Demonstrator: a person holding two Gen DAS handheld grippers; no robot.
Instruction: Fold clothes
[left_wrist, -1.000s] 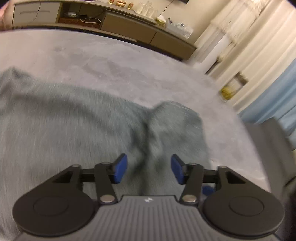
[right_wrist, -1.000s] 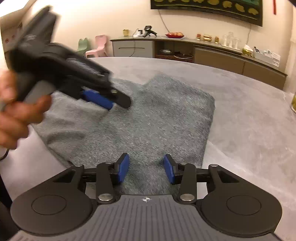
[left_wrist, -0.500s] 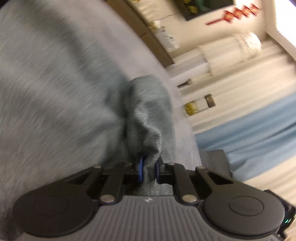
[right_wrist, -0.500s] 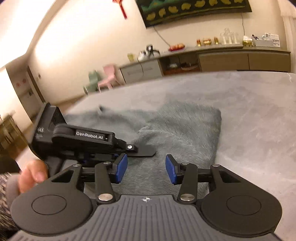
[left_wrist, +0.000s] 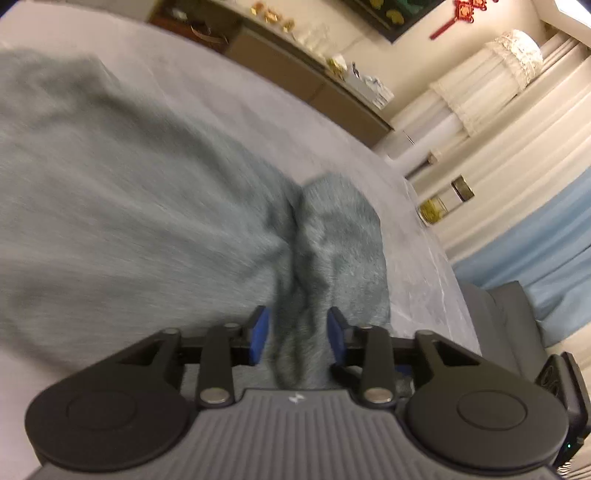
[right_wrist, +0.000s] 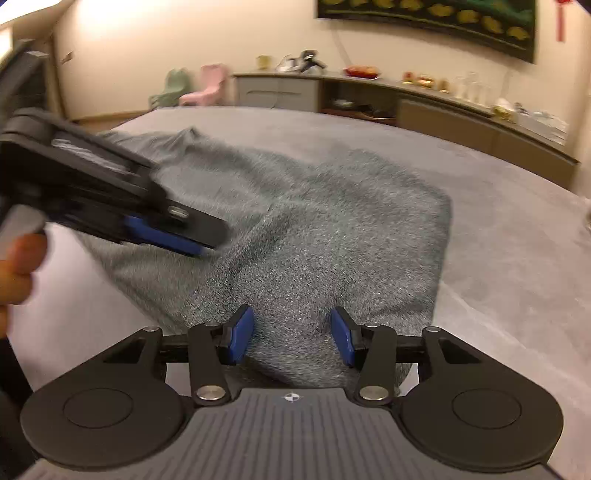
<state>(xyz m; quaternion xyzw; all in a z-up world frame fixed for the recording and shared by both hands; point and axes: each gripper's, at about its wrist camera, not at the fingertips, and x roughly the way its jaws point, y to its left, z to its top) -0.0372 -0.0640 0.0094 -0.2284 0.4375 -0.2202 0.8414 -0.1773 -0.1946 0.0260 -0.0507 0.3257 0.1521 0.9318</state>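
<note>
A grey-green fuzzy garment (left_wrist: 147, 206) lies spread on the grey table (left_wrist: 240, 99). A raised fold of it runs back between the blue pads of my left gripper (left_wrist: 297, 325), whose jaws are opening; the pads stand a little off the fold. In the right wrist view the same garment (right_wrist: 332, 221) covers the table's (right_wrist: 498, 240) middle. There the left gripper (right_wrist: 199, 247), held by a person's hand (right_wrist: 14, 266), reaches in from the left over the cloth. My right gripper (right_wrist: 291, 332) hovers open above the garment's near edge, gripping nothing.
A long sideboard (right_wrist: 406, 99) with small items runs along the far wall, with two small chairs (right_wrist: 207, 85) to its left. A grey sofa (left_wrist: 498, 314) and blue curtains (left_wrist: 535, 240) lie past the table's right edge.
Half a second ago the left jaws were pinched on a fold of the garment; now they have spread apart. The left gripper has shifted sideways across the cloth. The right gripper stays open.
</note>
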